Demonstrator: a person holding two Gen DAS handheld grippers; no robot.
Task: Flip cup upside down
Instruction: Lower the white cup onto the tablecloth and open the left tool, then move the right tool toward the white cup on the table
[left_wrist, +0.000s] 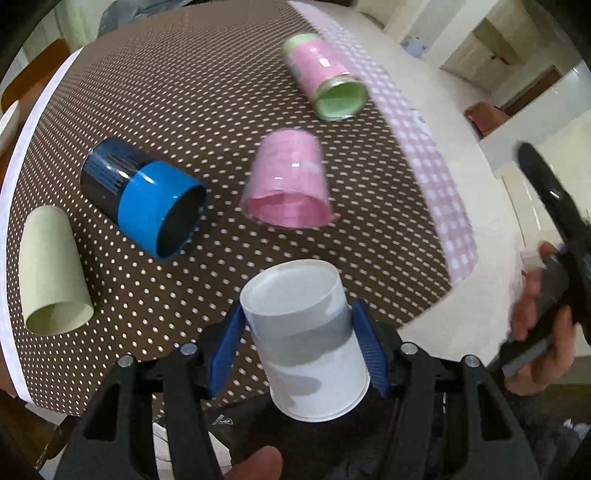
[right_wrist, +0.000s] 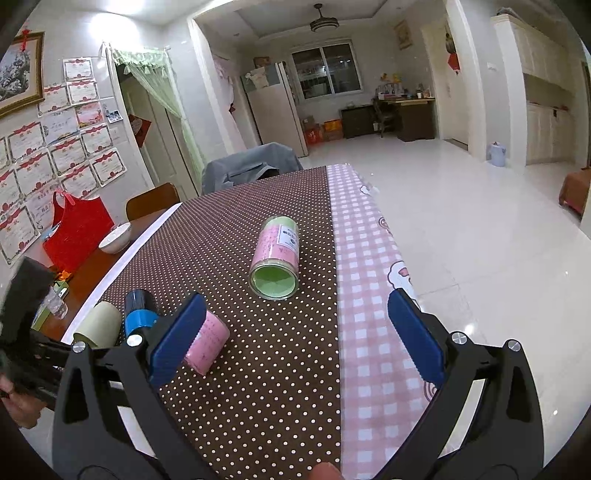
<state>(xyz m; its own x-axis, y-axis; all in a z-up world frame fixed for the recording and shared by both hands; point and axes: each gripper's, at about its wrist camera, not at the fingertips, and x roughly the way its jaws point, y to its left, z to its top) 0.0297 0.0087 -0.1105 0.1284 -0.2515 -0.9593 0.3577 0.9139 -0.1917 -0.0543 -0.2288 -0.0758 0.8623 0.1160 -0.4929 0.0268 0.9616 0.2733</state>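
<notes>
My left gripper (left_wrist: 295, 328) is shut on a white cup with a grey band (left_wrist: 306, 339). It holds the cup above the near edge of the brown dotted tablecloth (left_wrist: 184, 110), closed base pointing away from me. On the cloth lie a pink cup (left_wrist: 288, 181), a blue and black cup (left_wrist: 147, 199), a pale green cup (left_wrist: 51, 277) and a pink cup with green inside (left_wrist: 325, 81), all on their sides. My right gripper (right_wrist: 295, 332) is open and empty above the cloth (right_wrist: 258, 369), with the pink-green cup (right_wrist: 275, 258) ahead of it.
A pink checked cloth strip (right_wrist: 365, 295) runs along the table's right side; beyond it is the tiled floor (right_wrist: 480, 240). A red bag (right_wrist: 77, 236) and a white bowl (right_wrist: 115, 238) stand at the far left. A chair with a grey cover (right_wrist: 251, 166) is behind the table.
</notes>
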